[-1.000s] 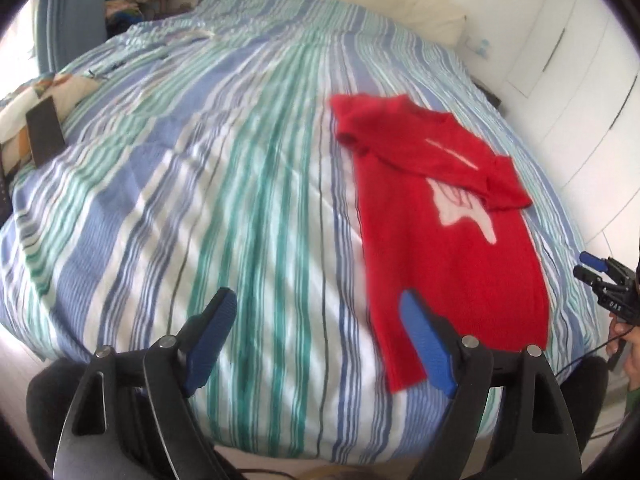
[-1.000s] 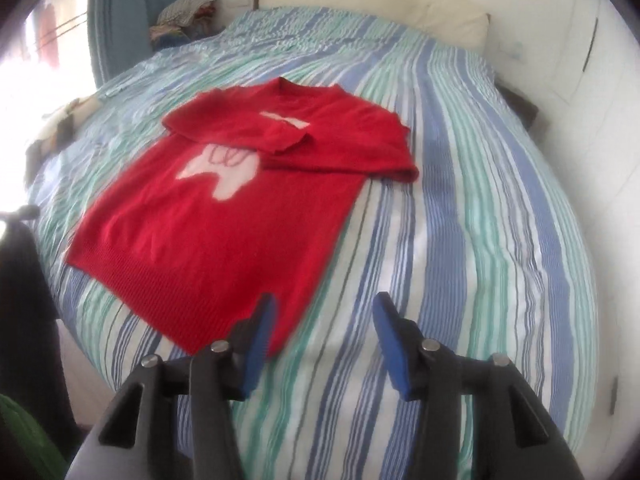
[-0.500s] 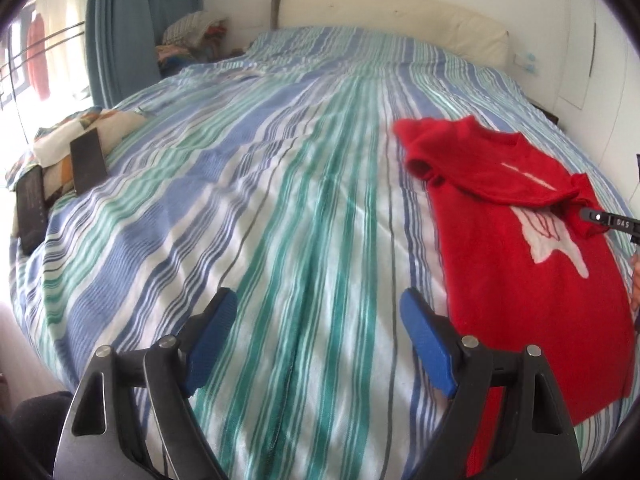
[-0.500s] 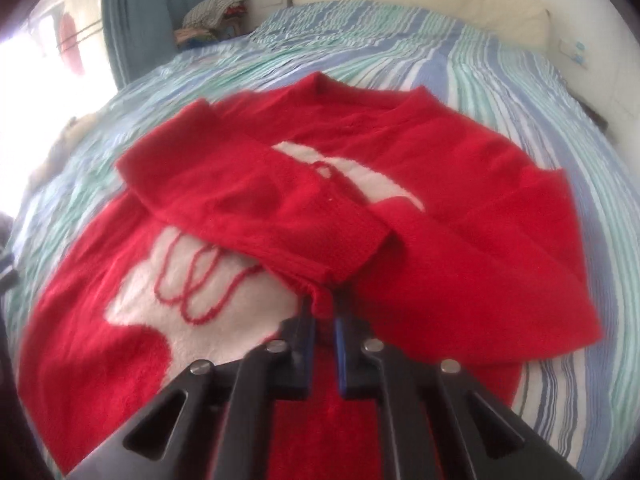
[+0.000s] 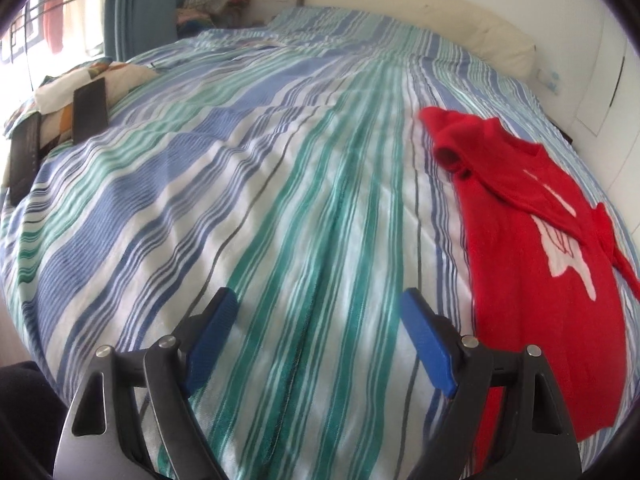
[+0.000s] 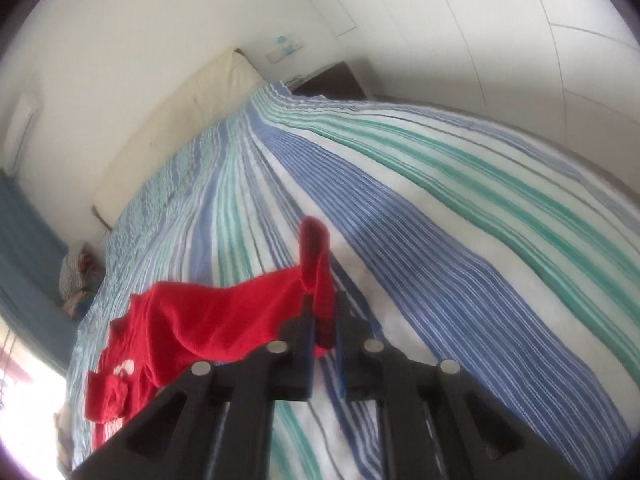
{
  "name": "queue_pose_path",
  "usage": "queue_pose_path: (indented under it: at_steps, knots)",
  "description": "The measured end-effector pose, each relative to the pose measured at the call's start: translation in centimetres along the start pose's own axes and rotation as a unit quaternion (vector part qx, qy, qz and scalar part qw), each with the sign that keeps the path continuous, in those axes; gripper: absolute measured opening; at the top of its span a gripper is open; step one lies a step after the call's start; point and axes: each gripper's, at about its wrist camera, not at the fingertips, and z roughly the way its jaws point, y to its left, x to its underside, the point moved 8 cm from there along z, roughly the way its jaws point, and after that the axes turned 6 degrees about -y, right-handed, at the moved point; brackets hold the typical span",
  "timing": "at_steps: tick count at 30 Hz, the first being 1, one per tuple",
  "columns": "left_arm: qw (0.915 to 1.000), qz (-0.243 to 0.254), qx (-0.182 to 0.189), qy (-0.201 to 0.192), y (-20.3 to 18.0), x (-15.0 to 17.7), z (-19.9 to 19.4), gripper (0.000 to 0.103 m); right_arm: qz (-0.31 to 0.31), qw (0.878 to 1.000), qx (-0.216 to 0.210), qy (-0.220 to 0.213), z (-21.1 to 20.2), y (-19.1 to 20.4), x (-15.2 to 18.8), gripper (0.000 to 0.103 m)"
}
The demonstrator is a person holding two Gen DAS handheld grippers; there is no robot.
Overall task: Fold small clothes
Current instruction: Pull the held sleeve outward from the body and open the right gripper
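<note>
On striped bed (image 5: 280, 184), red sweater (image 5: 540, 264), sleeve (image 6: 316, 264) pinched in R tongs (image 6: 323, 320).

Red knitted sweater (image 5: 552, 280), matt and fuzzy, with white woven motif. Striped cotton-like bedspread (image 5: 280, 200), matt, softly creased. Left tool (image 5: 320, 320): matt black plastic arms, smooth blue pads, shiny metal pins. Right tool (image 6: 322, 320): same finish. Cream padded headboard (image 5: 420, 12), matt.

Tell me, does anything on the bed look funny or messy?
Yes. The red sweater isn't lying flat: one sleeve is pulled up off the striped bed, pinched in the right gripper. The left gripper holds nothing.
</note>
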Motion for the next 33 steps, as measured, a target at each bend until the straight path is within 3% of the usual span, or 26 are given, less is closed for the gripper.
queue_pose_path:
  at_steps: [2,6,7,9,11,12,13,15,18,24,33]
  knots:
    - [1.0000,-0.005,-0.002,0.007,0.1,0.3,0.3,0.085,0.091,0.995,-0.041,0.015,0.7,-1.6,-0.1,0.008]
    - [0.9999,-0.004,-0.008,0.007,0.0,0.5,0.5,0.086,0.114,0.991,-0.055,0.033,1.4,-2.4,-0.4,0.015]
    - [0.9999,0.000,-0.010,0.007,-0.1,0.6,0.5,0.086,0.134,0.988,-0.068,0.037,1.6,-2.5,-0.3,0.023]
    - [0.9998,0.009,-0.014,0.009,-0.3,0.8,0.7,0.087,0.158,0.983,-0.086,0.038,1.7,-2.7,-0.4,0.031]
    - [0.9996,0.018,-0.019,0.011,-0.5,0.9,0.9,0.088,0.144,0.985,-0.082,0.037,1.9,-2.5,-0.5,0.030]
    - [0.9994,0.023,-0.022,0.011,-0.6,1.0,1.0,0.088,0.128,0.989,-0.068,0.034,2.0,-2.3,-0.7,0.012]
    - [0.9993,0.026,-0.024,0.011,-0.7,1.0,1.0,0.088,0.104,0.993,-0.047,0.026,1.7,-2.1,-1.1,0.004]
    - [0.9993,0.026,-0.024,0.012,-0.7,1.0,1.0,0.088,0.045,0.999,0.009,-0.020,-0.3,-1.9,-2.7,0.004]
    - [0.9993,0.027,-0.023,0.012,-0.8,1.1,0.9,0.088,-0.022,0.993,0.089,-0.073,-2.9,-2.8,-5.0,0.004]
    - [0.9983,0.048,-0.033,0.011,-0.9,1.3,1.2,0.090,-0.052,0.982,0.182,-0.025,-1.8,-5.4,-3.6,0.004]
    - [0.9968,0.068,-0.033,0.027,-0.9,1.1,0.1,0.091,-0.085,0.964,0.253,-0.014,-2.8,-7.6,-2.5,0.005]
